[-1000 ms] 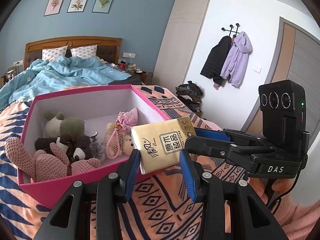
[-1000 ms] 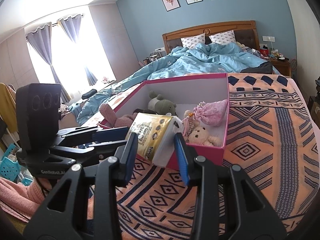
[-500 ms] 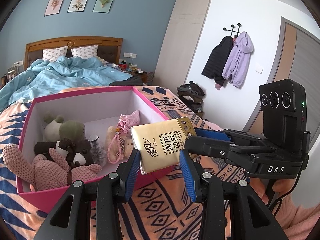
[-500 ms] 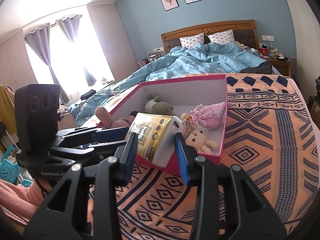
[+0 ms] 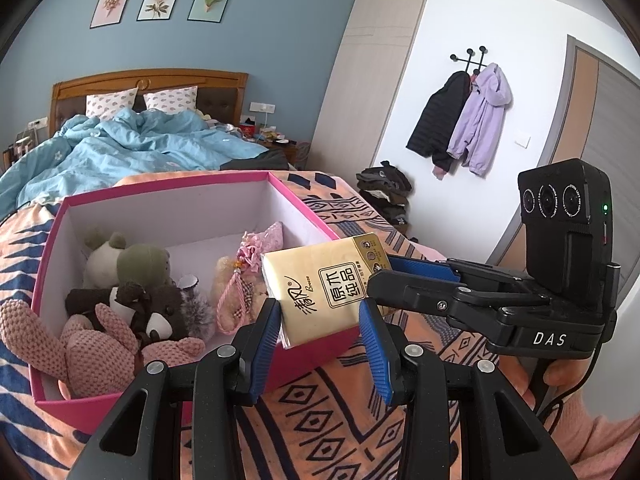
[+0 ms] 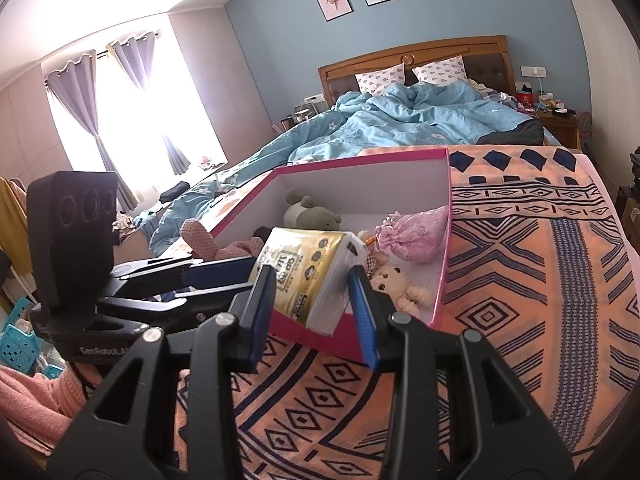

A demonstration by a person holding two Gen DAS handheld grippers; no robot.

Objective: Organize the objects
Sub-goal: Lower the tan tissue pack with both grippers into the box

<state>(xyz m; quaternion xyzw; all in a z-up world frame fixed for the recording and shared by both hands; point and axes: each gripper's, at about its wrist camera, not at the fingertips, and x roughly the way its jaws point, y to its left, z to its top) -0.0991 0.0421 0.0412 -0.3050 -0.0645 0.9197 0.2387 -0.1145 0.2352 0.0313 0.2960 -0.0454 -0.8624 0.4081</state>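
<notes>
Pink box (image 5: 308, 216): plush toys (image 5: 132, 300) crowd it.
Tissue pack (image 5: 332, 284): clamped by both jaws, left gripper (image 5: 326, 342), right gripper (image 6: 316, 312).
Change: box slid slightly lower in view.

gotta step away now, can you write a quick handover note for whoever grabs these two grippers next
Left gripper: shut on the tissue pack.
Right gripper: shut on the same pack from its other end.
The pack hangs in the air at the near corner of the pink box on the patterned blanket.
Done: soft toys and a pink pouch already lie in the box.
Left: probably lower the pack into the box and let go.
</notes>
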